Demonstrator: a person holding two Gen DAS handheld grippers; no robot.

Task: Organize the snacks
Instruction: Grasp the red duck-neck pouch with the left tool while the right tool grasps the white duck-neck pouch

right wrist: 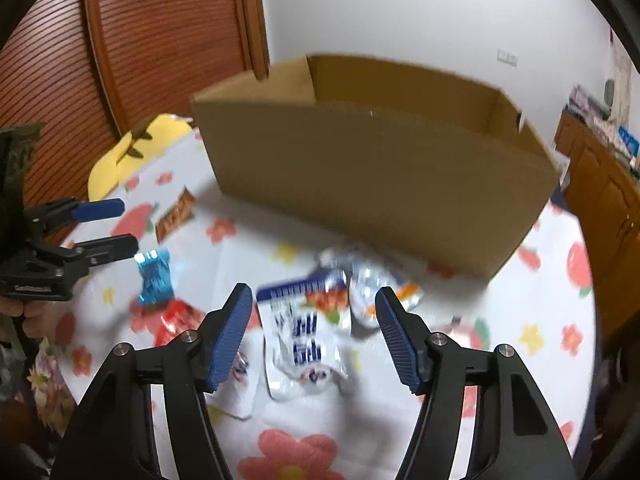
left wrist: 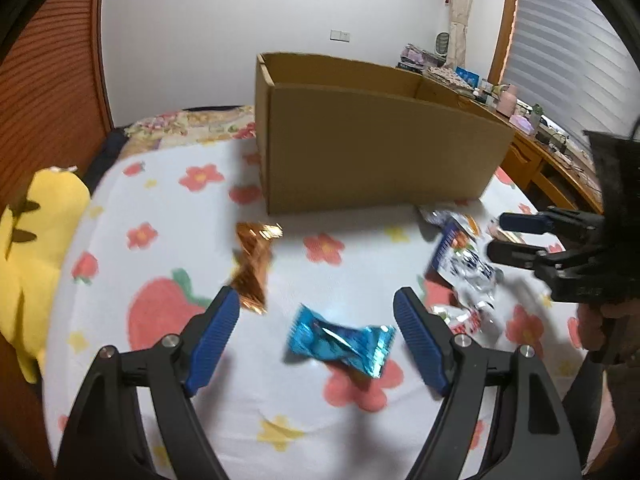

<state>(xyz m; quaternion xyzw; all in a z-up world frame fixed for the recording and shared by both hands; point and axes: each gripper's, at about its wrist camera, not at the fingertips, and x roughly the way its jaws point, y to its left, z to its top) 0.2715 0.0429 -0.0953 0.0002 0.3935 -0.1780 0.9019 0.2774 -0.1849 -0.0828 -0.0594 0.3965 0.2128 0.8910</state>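
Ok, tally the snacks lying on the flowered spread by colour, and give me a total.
Blue wrapper: 1
Copper wrapper: 1
Red-and-white packet: 1
White-and-blue packet: 1
Silver packet with orange: 1
Total: 5 that show clearly; the pile of packets is blurred, so more may hide in it.

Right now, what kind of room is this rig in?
Most likely a bedroom. The snacks lie on a flower-print bedsheet with a yellow plush toy at its edge, and a cluttered wooden desk stands under a window with blinds.
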